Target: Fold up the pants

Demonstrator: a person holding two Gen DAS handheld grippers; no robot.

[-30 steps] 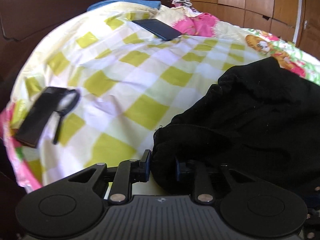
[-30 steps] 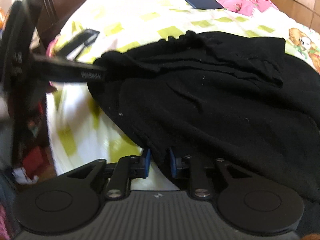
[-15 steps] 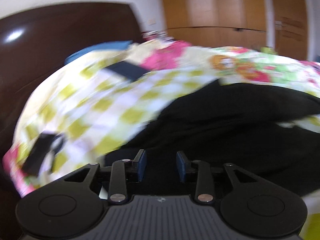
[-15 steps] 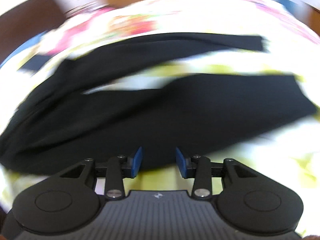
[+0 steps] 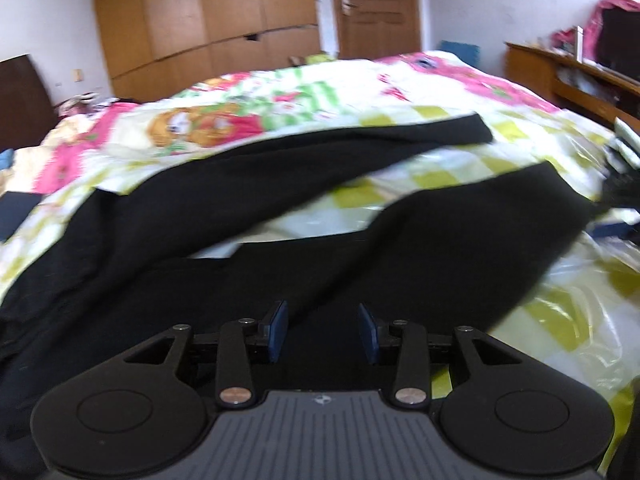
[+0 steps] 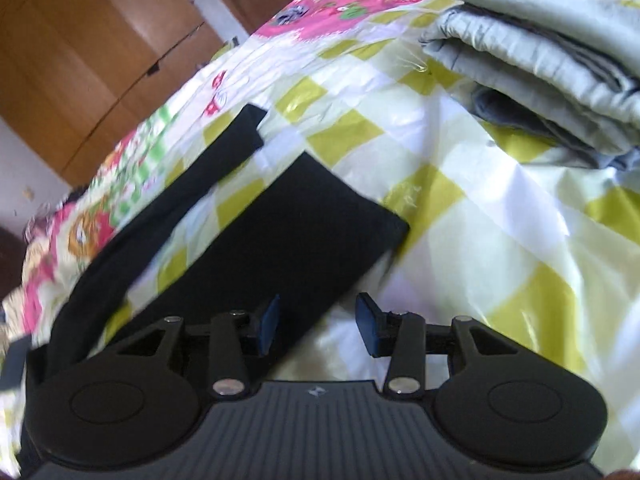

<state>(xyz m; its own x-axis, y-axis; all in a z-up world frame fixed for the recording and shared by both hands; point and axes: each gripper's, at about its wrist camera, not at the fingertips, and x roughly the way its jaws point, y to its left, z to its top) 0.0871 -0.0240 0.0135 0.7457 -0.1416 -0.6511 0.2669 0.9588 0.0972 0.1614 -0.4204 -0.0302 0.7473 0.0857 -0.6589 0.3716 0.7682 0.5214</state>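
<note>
Black pants [image 5: 200, 208] lie spread on the checked yellow and floral bed cover [image 5: 432, 184], the two legs parted in a V, far leg [image 5: 360, 148] and near leg [image 5: 460, 232]. My left gripper [image 5: 323, 320] hovers over the near leg's upper part, open, with nothing pinched. In the right wrist view the near leg's hem [image 6: 352, 208] lies just ahead, the far leg [image 6: 168, 208] beyond it. My right gripper [image 6: 318, 312] is over the hem's near edge. Its jaws are opening, and the cloth lies under them, not between the pads.
A stack of folded grey cloth [image 6: 540, 60] lies on the bed to the right of the hem. A dark flat object [image 5: 16, 212] rests at the left edge. Wooden wardrobes [image 5: 208, 12], a door [image 5: 376, 4] and a sideboard [image 5: 568, 76] stand beyond the bed.
Both grippers let go of the bunched pants and opened. Both views swung right along the bed, from the headboard end to the spread legs, the right one reaching the hem.
</note>
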